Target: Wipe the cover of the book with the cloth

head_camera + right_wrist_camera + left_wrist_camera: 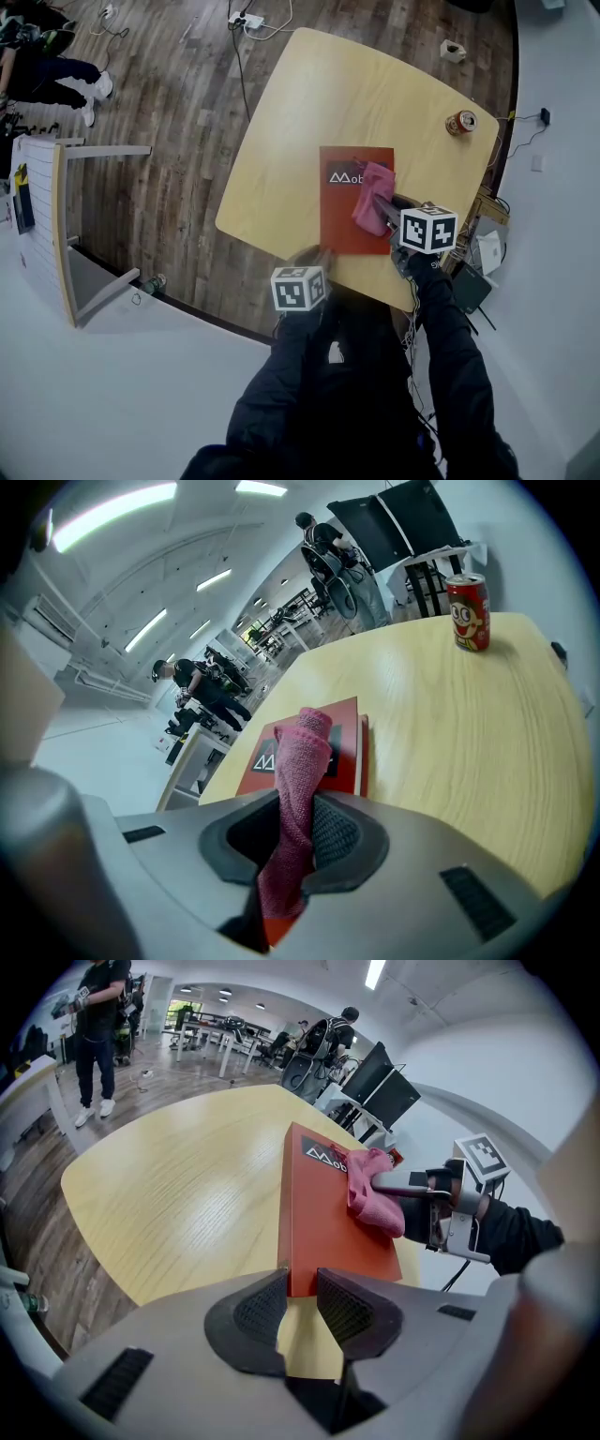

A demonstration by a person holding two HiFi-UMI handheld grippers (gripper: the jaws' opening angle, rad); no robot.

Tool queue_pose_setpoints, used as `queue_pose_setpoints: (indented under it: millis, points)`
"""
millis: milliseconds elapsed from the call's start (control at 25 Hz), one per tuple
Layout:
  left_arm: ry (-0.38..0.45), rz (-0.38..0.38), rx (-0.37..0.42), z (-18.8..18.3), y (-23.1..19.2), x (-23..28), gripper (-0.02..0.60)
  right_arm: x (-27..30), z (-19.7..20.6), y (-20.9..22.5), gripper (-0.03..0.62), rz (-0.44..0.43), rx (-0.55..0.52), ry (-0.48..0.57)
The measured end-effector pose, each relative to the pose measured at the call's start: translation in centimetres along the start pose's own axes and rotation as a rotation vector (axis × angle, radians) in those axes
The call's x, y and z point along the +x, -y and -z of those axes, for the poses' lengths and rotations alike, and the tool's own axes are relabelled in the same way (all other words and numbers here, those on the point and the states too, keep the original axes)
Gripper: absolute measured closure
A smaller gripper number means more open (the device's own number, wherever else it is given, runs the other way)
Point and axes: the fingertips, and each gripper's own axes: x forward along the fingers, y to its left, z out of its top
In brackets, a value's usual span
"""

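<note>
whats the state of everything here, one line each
book: closed, flat on the table, cover up
cloth: bunched, lying on the book's cover
can: upright on the table
right gripper: shut on the cloth
left gripper: jaws slightly apart, at the book's near corner

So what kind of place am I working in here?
Probably an open-plan office or lab: monitors on stands, rows of desks further back, ceiling strip lights, and people at workstations.
</note>
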Motion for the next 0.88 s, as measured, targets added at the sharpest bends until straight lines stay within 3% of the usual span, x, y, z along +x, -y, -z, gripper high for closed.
queue_pose_setpoints:
  millis: [360,880]
  points:
    - [0.002,0.0,0.001,-0.1,0.0,0.0,0.462,-1.5,-0.2,1.8,0.514,0.029,0.02,0.019]
    - [0.004,0.005,0.001,0.1,0.0,0.0,0.462,-1.0,-0.4,-4.3,0.514,-0.133,-0.003,0.052]
